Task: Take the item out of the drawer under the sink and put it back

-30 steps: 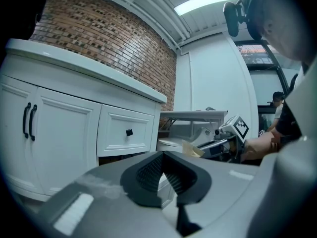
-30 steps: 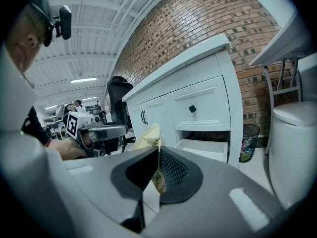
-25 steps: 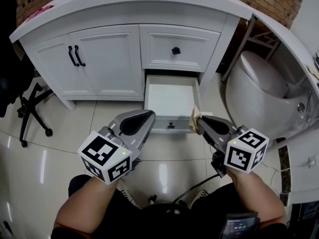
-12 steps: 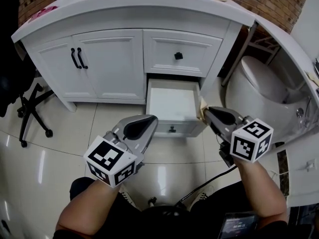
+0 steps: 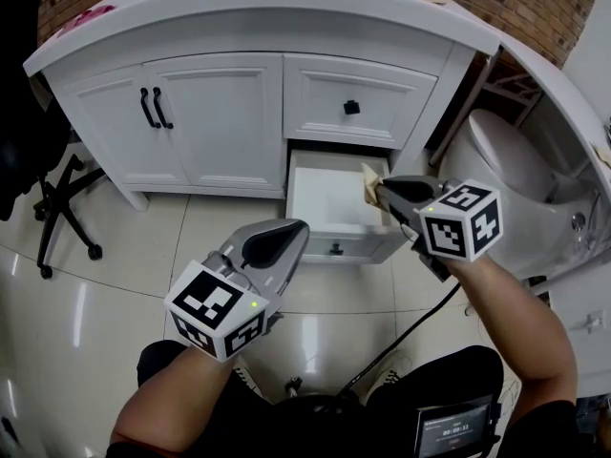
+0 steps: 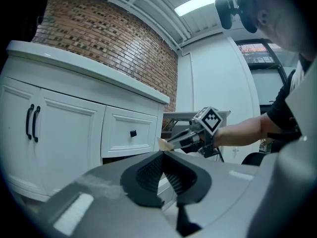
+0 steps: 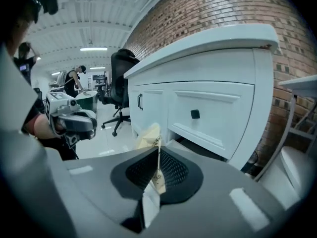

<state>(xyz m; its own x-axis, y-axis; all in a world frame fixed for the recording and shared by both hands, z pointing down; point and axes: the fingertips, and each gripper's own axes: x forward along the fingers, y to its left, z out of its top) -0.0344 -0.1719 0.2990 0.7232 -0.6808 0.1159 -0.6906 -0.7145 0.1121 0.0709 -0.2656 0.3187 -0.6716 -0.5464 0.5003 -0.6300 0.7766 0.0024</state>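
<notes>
The low white drawer [image 5: 329, 198] under the sink counter stands pulled open, and its visible floor is bare. My right gripper [image 5: 380, 190] is shut on a thin tan packet [image 5: 369, 181], held over the drawer's right edge. In the right gripper view the packet [image 7: 150, 136] sticks up from between the closed jaws. My left gripper [image 5: 289, 229] hangs in front of the drawer, lower left of it, shut with nothing in it. The left gripper view shows its jaws [image 6: 163, 154] pressed together, with the right gripper [image 6: 190, 137] and the packet [image 6: 163, 144] beyond them.
A white vanity with two doors [image 5: 196, 113] and an upper drawer with a black knob [image 5: 352, 107] stands behind. A toilet [image 5: 511, 175] sits close on the right. An office chair [image 5: 59, 203] is at the left. A black cable [image 5: 412, 324] runs over the tiled floor.
My right gripper has carried the packet up and forward, from in front of the drawer's right corner to over its right edge. The left gripper has barely shifted.
</notes>
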